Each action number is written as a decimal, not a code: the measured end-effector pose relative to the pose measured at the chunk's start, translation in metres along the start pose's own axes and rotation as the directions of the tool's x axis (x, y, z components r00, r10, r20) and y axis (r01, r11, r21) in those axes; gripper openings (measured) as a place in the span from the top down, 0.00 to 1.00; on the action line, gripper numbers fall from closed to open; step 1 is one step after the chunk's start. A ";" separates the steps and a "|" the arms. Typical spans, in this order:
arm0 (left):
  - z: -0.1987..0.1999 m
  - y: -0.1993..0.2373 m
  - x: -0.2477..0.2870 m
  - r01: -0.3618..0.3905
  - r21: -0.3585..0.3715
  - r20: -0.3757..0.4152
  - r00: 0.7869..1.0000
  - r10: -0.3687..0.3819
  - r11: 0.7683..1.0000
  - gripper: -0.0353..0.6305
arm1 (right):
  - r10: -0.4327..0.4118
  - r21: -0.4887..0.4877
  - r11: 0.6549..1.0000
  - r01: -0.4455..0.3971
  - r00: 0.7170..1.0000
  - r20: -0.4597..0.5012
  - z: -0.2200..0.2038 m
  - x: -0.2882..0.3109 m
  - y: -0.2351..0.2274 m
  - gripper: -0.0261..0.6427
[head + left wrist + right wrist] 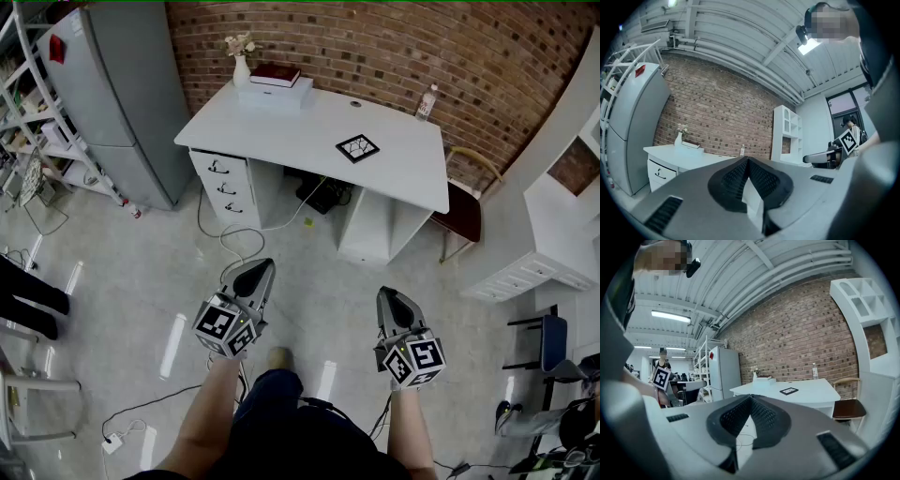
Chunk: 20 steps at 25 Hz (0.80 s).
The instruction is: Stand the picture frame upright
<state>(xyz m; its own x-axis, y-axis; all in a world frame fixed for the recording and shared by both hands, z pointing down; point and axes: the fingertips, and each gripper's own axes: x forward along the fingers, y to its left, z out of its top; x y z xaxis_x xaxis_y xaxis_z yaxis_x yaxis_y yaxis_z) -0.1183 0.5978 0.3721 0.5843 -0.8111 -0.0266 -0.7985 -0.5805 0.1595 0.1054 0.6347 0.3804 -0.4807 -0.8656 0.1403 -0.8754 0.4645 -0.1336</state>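
— Where is the frame (357,148)?
— It lies flat on the white counter (281,127), toward its right side, well apart from your fingers (731,180).
— And my grippers?
— Your left gripper (260,266) and right gripper (387,294) hang over the floor before the counter. The fingers of each are pressed together, empty.

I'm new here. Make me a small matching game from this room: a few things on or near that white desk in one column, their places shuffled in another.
Things:
1. picture frame
2. red book
3. water bottle
4. brown chair

Places:
A. on the white box
B. upright at the back edge of the desk, by the brick wall
C. lying flat on the desk
D. beside the desk, at its right end

Pairs: 1-C, 2-A, 3-B, 4-D
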 end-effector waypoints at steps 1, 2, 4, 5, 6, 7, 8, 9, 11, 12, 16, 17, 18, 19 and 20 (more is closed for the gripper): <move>0.002 0.008 0.009 0.004 -0.001 -0.002 1.000 -0.004 1.000 0.95 | -0.004 -0.002 1.000 0.004 1.000 0.000 0.003 0.010 -0.003 0.96; 0.003 0.015 0.017 0.008 -0.001 -0.003 1.000 -0.008 1.000 0.95 | -0.008 -0.003 1.000 0.008 1.000 0.000 0.007 0.021 -0.006 0.96; 0.005 0.030 0.033 0.017 0.001 -0.005 1.000 -0.017 1.000 0.95 | -0.015 -0.003 1.000 0.015 1.000 0.004 0.011 0.042 -0.011 0.96; 0.005 0.037 0.041 0.023 0.002 -0.008 1.000 -0.023 1.000 0.95 | -0.018 -0.002 1.000 0.018 1.000 0.005 0.012 0.051 -0.013 0.96; 0.004 0.043 0.047 0.030 0.003 -0.011 0.999 -0.030 1.000 0.95 | -0.024 0.000 1.000 0.024 1.000 0.006 0.012 0.059 -0.016 0.96; 0.003 0.049 0.053 0.036 0.003 -0.015 0.999 -0.036 0.999 0.95 | -0.031 0.001 1.000 0.031 1.000 0.005 0.012 0.067 -0.017 0.96; 0.003 0.056 0.058 0.041 0.002 -0.020 0.999 -0.041 0.999 0.95 | -0.038 0.002 0.999 0.038 0.999 0.003 0.011 0.074 -0.019 0.96; 0.003 0.064 0.063 0.045 0.003 -0.023 0.999 -0.045 0.999 0.95 | -0.044 0.004 0.999 0.044 0.999 0.002 0.011 0.081 -0.020 0.96; 0.005 0.079 0.071 0.054 0.008 -0.025 0.998 -0.054 0.998 0.95 | -0.056 0.010 0.998 0.056 0.998 0.002 0.010 0.097 -0.022 0.96; 0.007 0.087 0.074 0.059 0.011 -0.024 0.998 -0.059 0.998 0.95 | -0.063 0.014 0.998 0.063 0.998 0.006 0.010 0.104 -0.022 0.96; 0.011 0.113 0.088 0.069 0.007 -0.016 0.997 -0.069 0.998 0.95 | -0.088 0.038 0.995 0.087 0.996 0.025 0.013 0.127 -0.026 0.95; 0.011 0.117 0.092 0.072 0.006 -0.015 0.997 -0.072 0.997 0.95 | -0.095 0.045 0.995 0.093 0.995 0.030 0.013 0.131 -0.027 0.95; 0.011 0.121 0.095 0.076 0.006 -0.014 0.997 -0.075 0.997 0.95 | -0.101 0.054 0.994 0.099 0.994 0.037 0.014 0.134 -0.030 0.95; 0.011 0.123 0.098 0.080 0.006 -0.014 0.997 -0.080 0.997 0.95 | -0.107 0.063 0.993 0.104 0.993 0.043 0.015 0.136 -0.032 0.95; 0.010 0.125 0.101 0.084 0.006 -0.014 0.996 -0.084 0.996 0.95 | -0.112 0.072 0.991 0.109 0.992 0.048 0.016 0.137 -0.035 0.95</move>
<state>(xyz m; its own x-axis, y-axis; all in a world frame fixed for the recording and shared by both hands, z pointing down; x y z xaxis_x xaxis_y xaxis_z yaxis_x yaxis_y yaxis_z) -0.1605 0.4428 0.3791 0.6513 -0.7584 -0.0263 -0.7474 -0.6471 0.1507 0.0704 0.4968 0.3891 -0.3763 -0.9203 0.1067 -0.9165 0.3529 -0.1883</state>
